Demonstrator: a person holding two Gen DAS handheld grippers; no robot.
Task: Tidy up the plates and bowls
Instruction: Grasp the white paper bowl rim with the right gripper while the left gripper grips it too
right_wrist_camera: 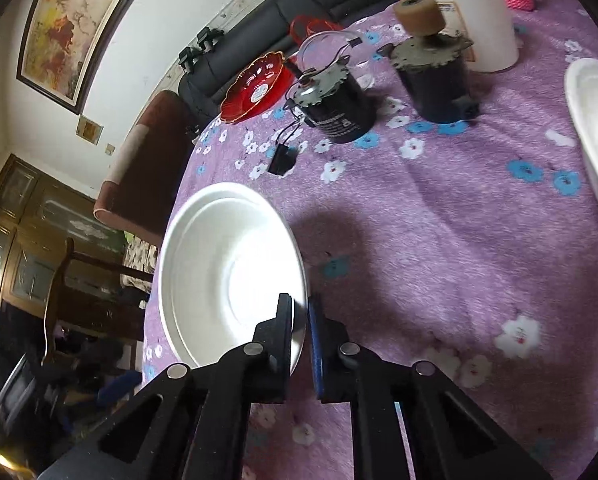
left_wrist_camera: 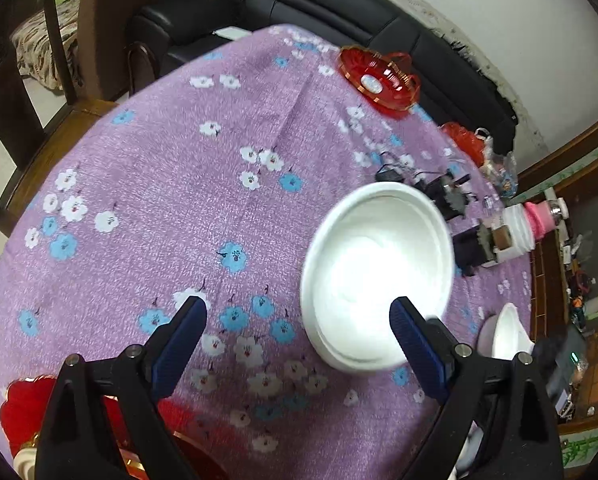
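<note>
Your right gripper [right_wrist_camera: 301, 320] is clamped on the near rim of the white bowl [right_wrist_camera: 227, 272] on the surface [right_wrist_camera: 439, 240]; your left gripper [left_wrist_camera: 299, 324] hangs spread beside it. The pinch looks shallow, so lifting may slip.

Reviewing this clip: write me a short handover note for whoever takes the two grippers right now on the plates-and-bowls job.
Right gripper: jaws shut on the near rim of the white bowl.
Left gripper: jaws open and empty, one finger in front of that bowl's rim.
Other dishes: a second white dish further along the table, a red plate at the far edge, another red dish at the near edge under the left gripper.
Done: one bowl gripped; nothing stacked.
Left: gather the bowls and plates into stacks.
</note>
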